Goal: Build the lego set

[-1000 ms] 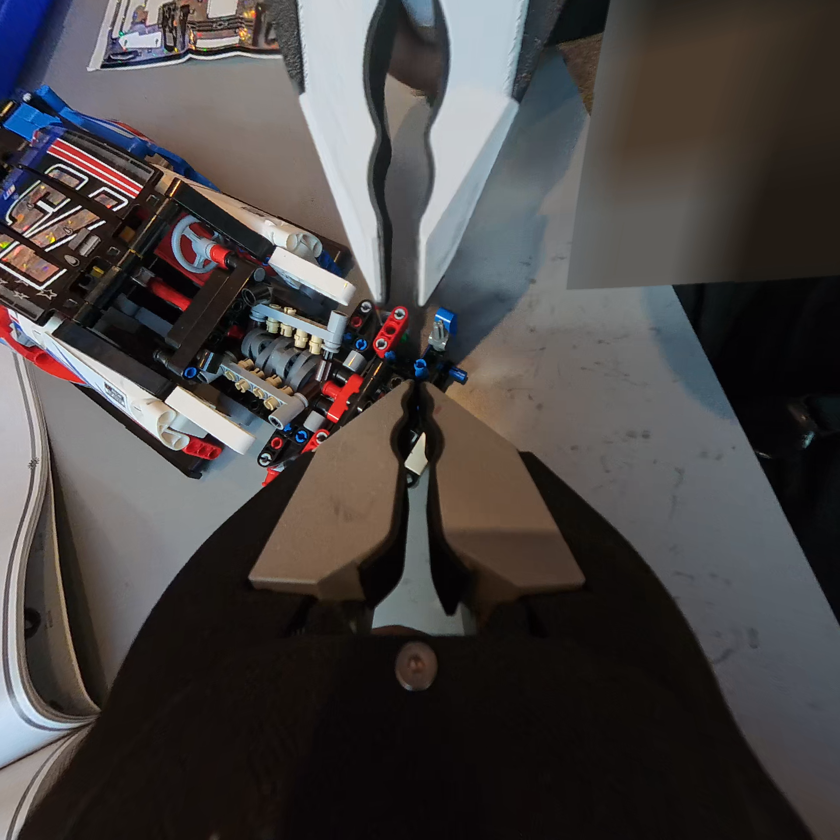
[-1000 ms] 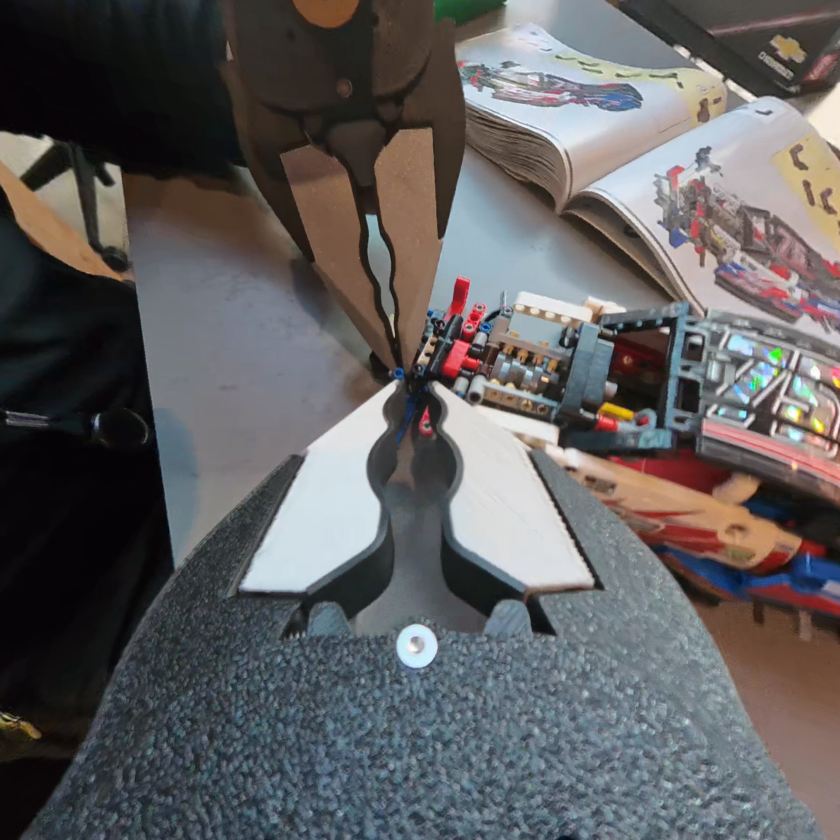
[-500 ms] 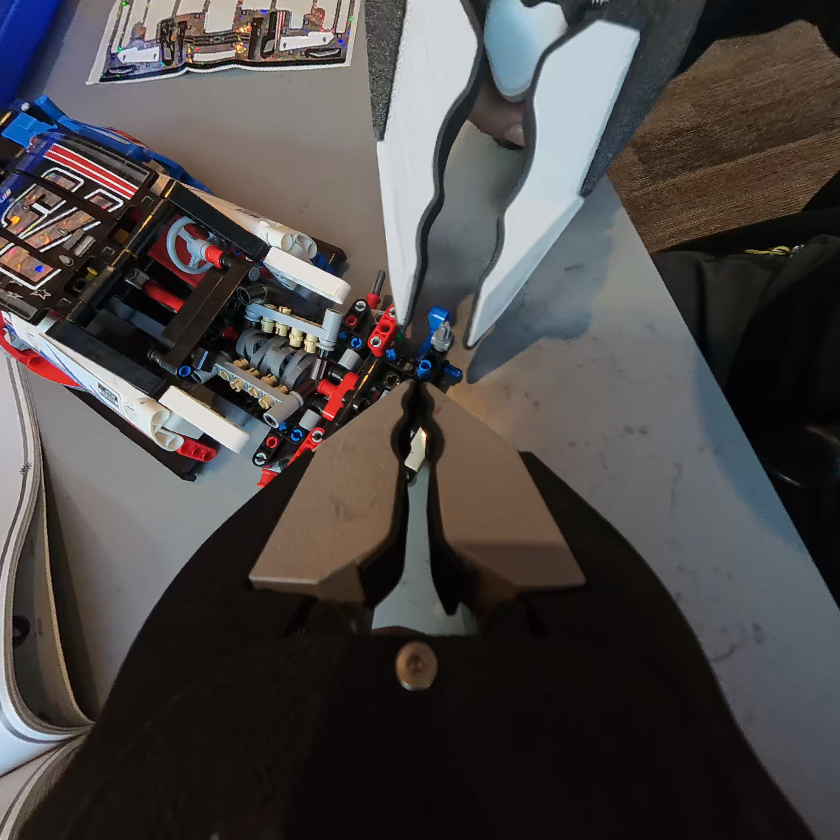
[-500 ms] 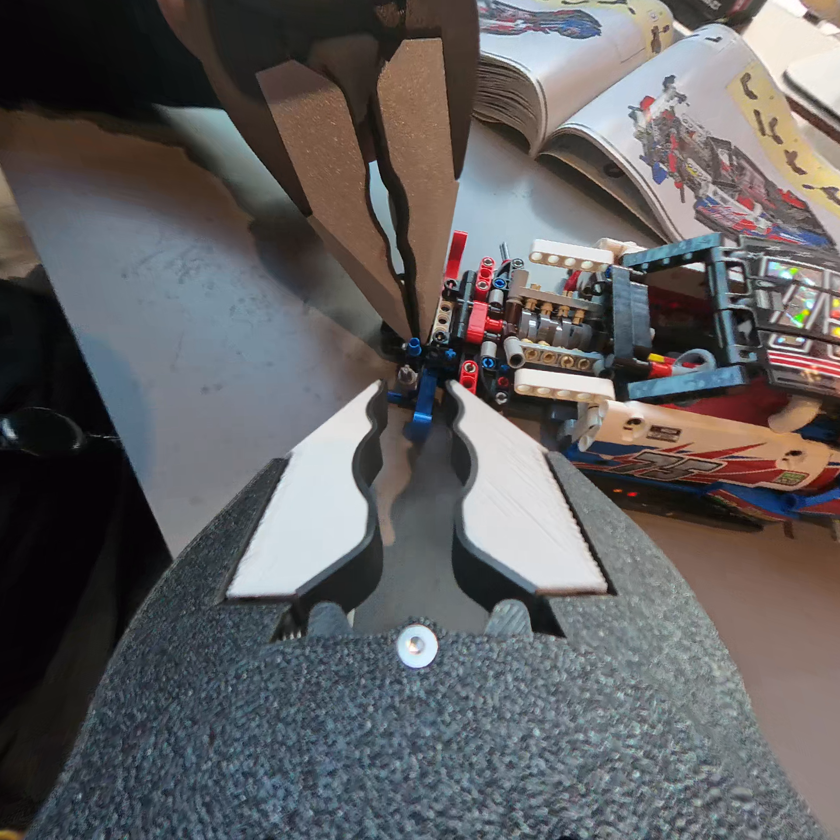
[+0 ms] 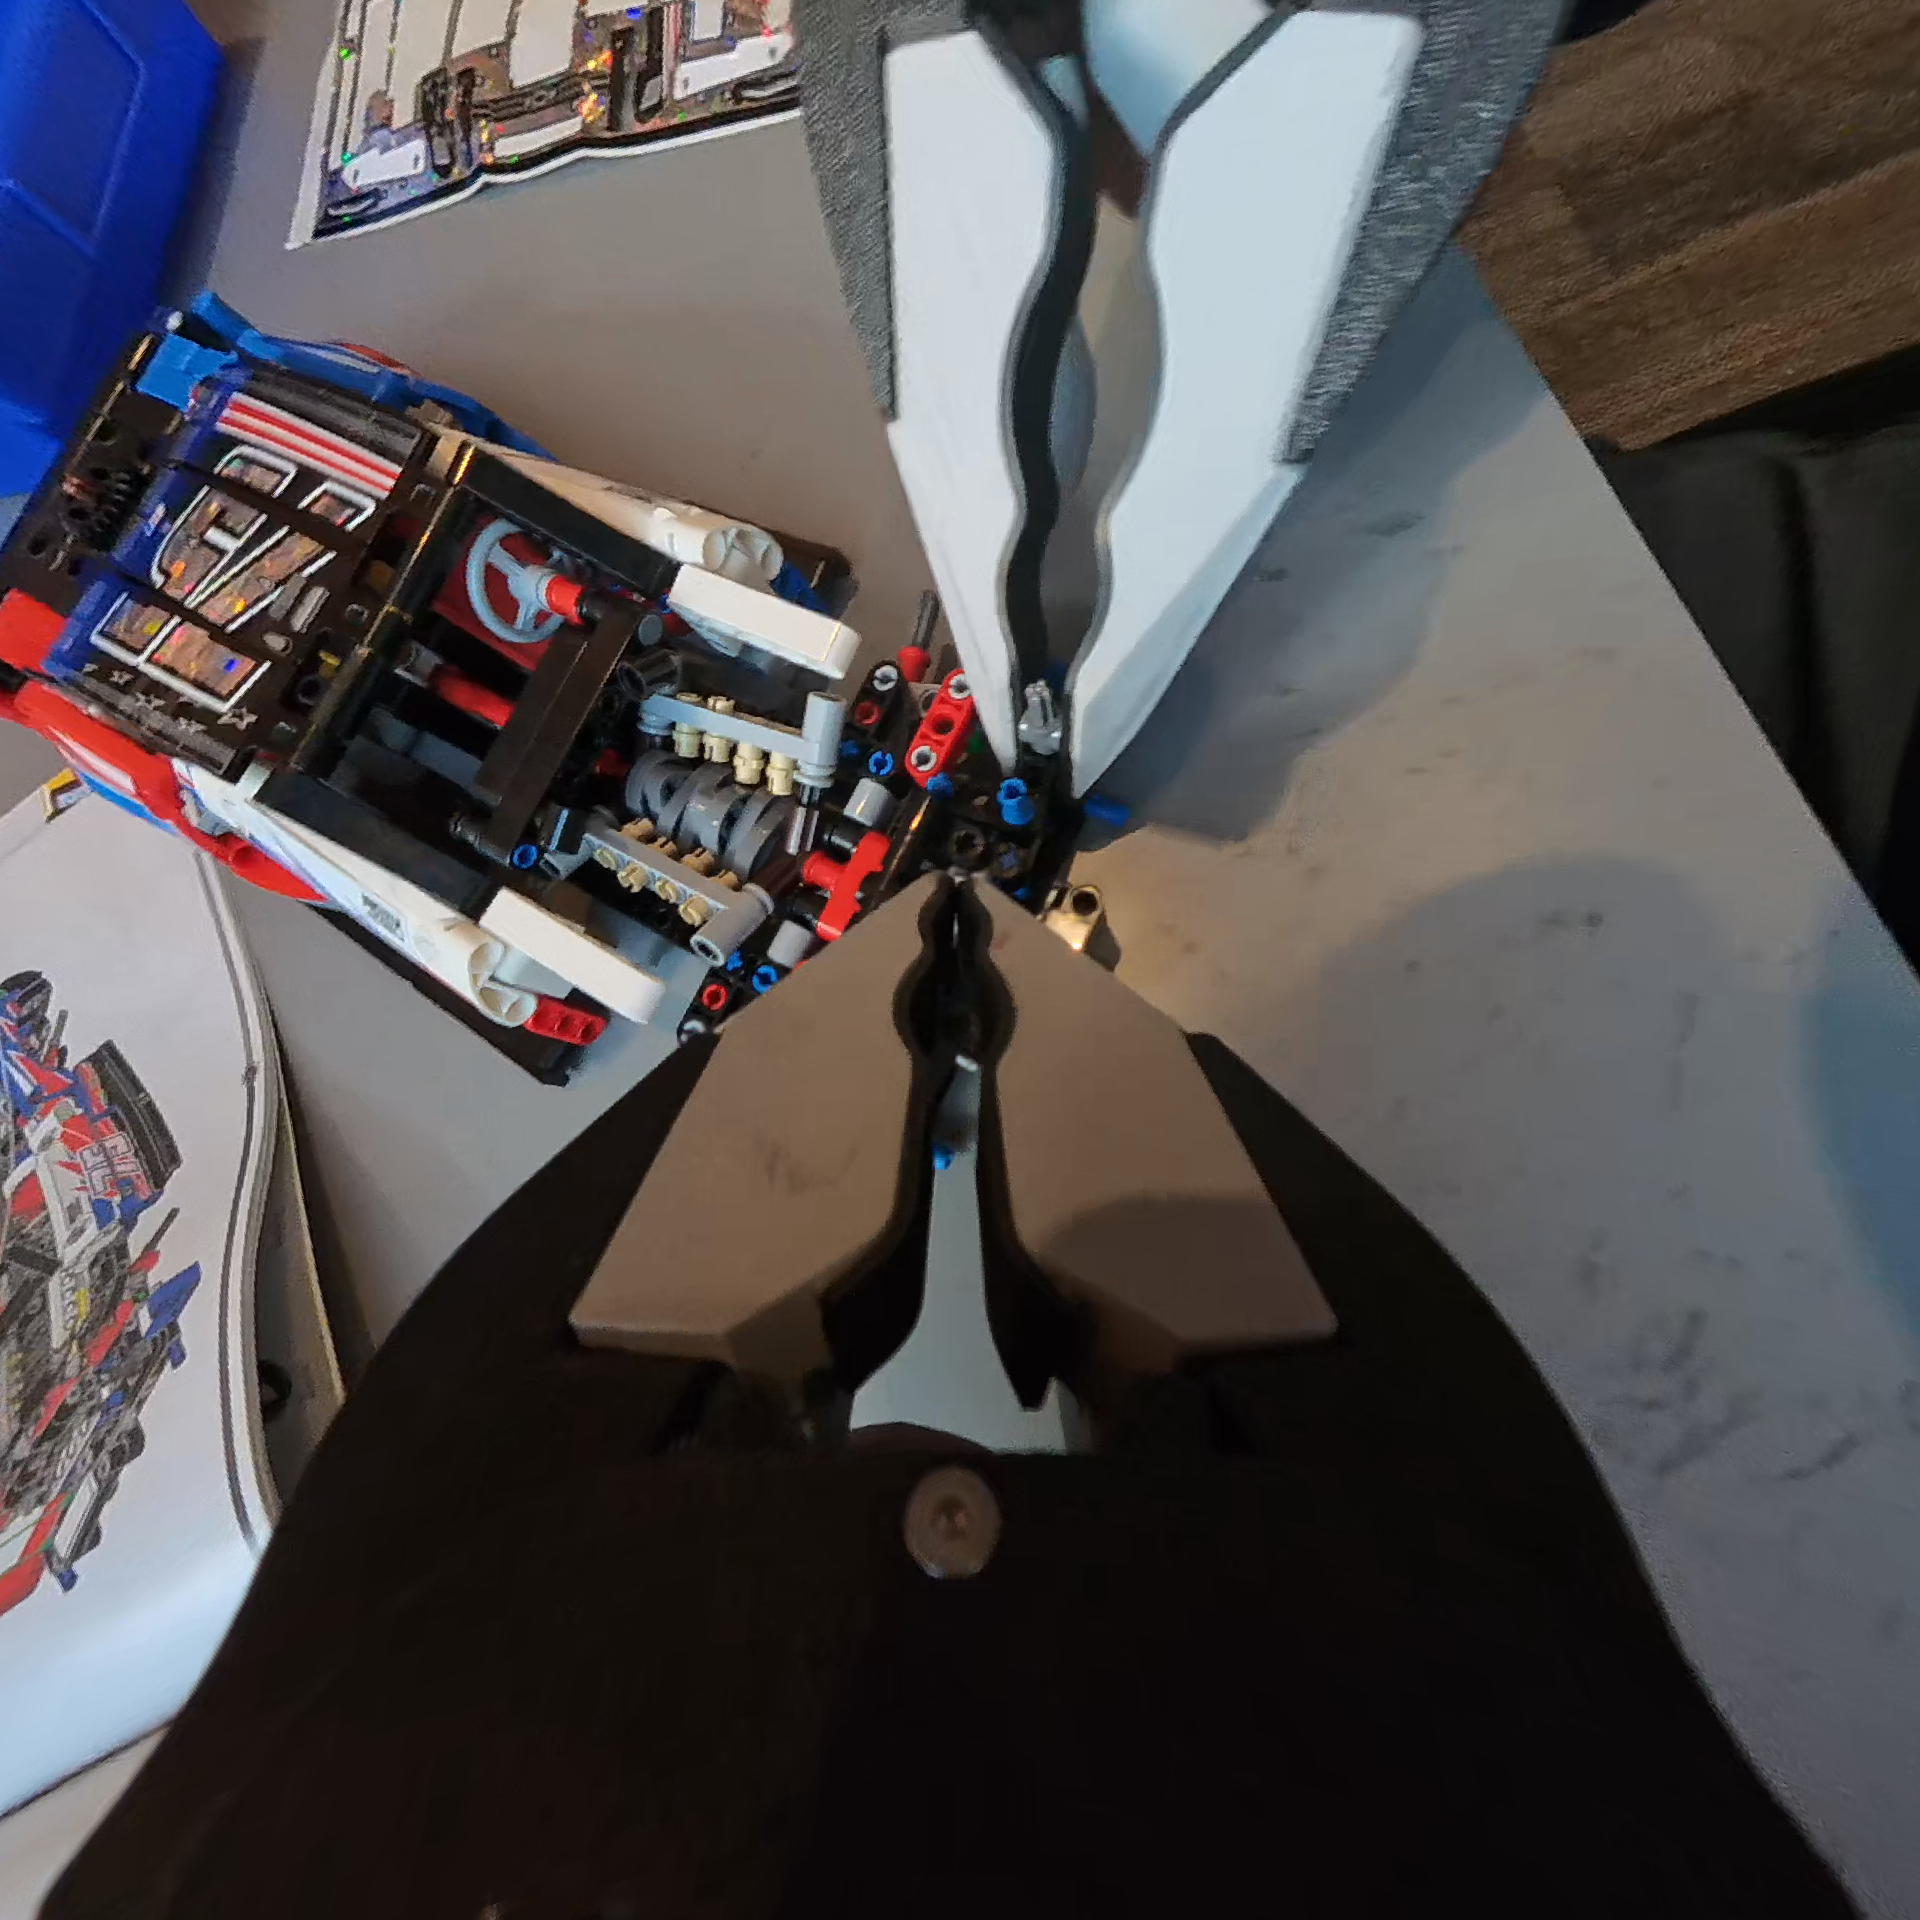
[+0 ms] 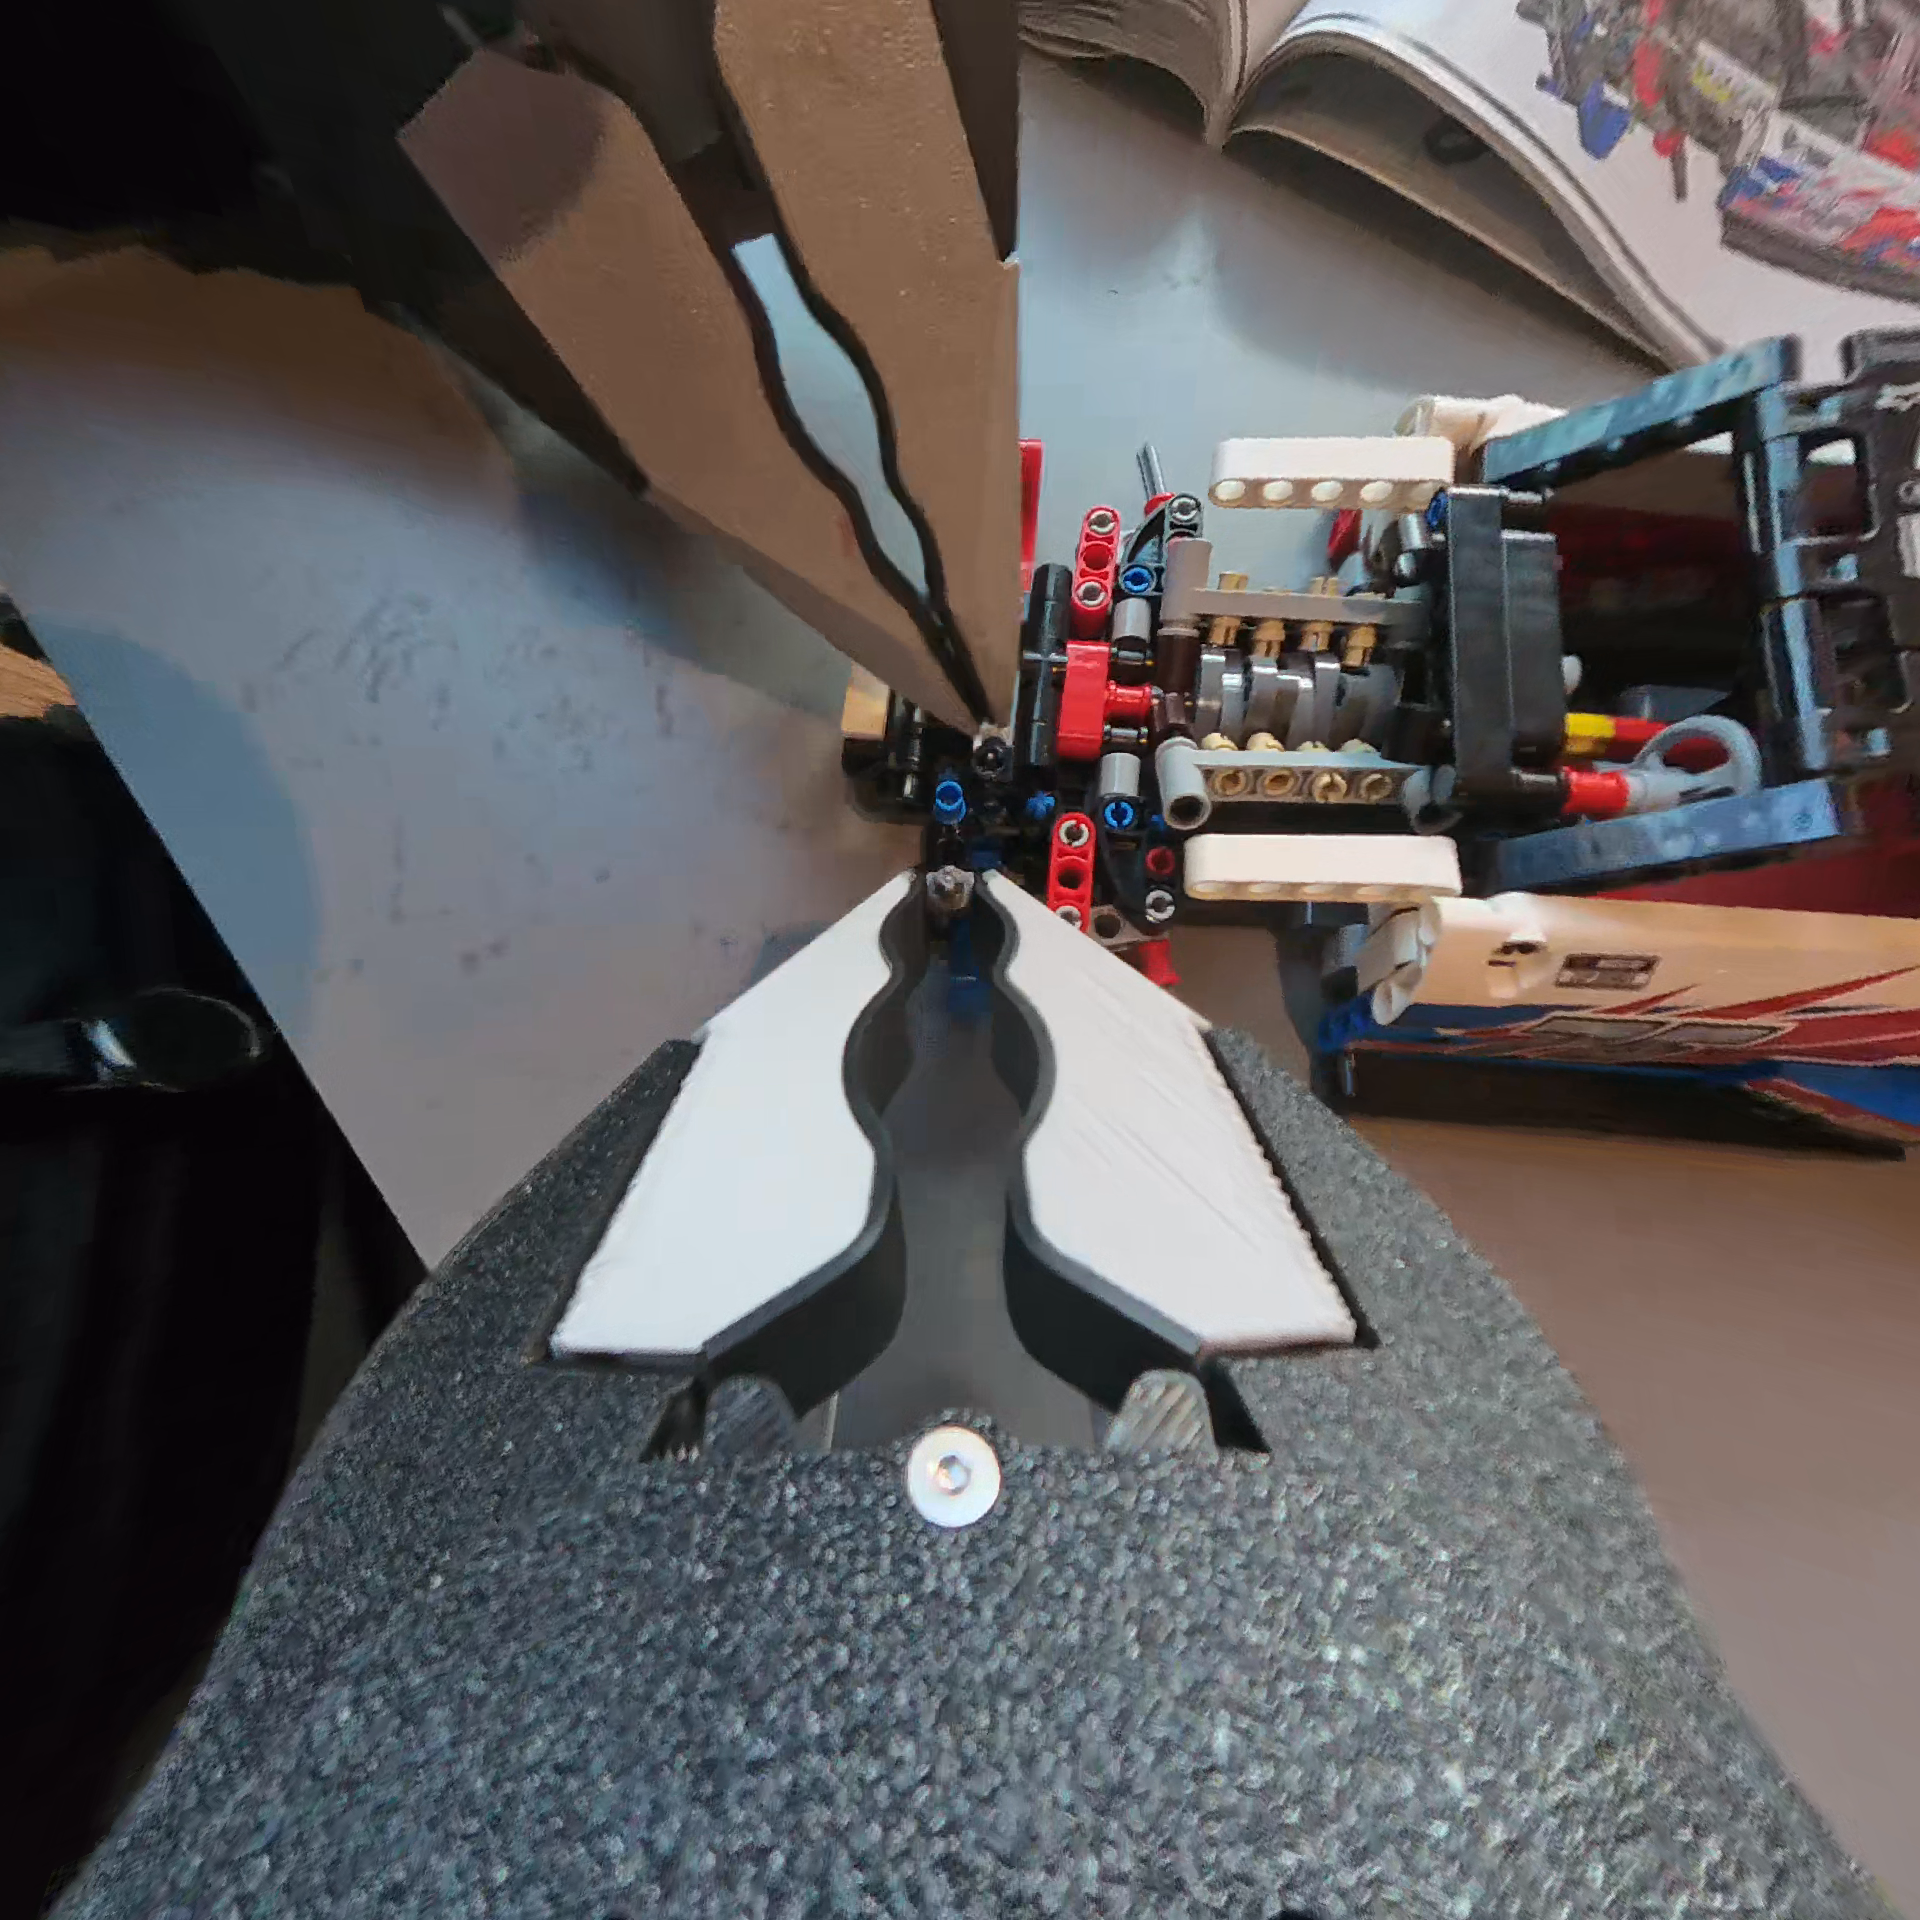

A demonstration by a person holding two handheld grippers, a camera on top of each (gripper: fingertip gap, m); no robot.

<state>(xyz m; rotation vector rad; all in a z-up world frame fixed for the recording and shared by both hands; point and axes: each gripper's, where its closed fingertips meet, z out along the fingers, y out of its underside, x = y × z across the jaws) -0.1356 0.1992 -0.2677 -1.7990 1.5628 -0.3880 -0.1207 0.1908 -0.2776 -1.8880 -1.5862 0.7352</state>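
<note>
Right now the right gripper, pinched on a small grey pin, points up-frame at the car model; the left gripper clamps its near end.

Writing shows in several places, none given here. The toy car bears large glittering figures on stickers across its black roof, left on the bench, and a small printed label on its white near side panel; the right wrist view shows a red and blue lettered sticker along that side. A sticker sheet with printed outlines lies far left. The open instruction book shows a pictured car with tiny, blurred marks
</note>
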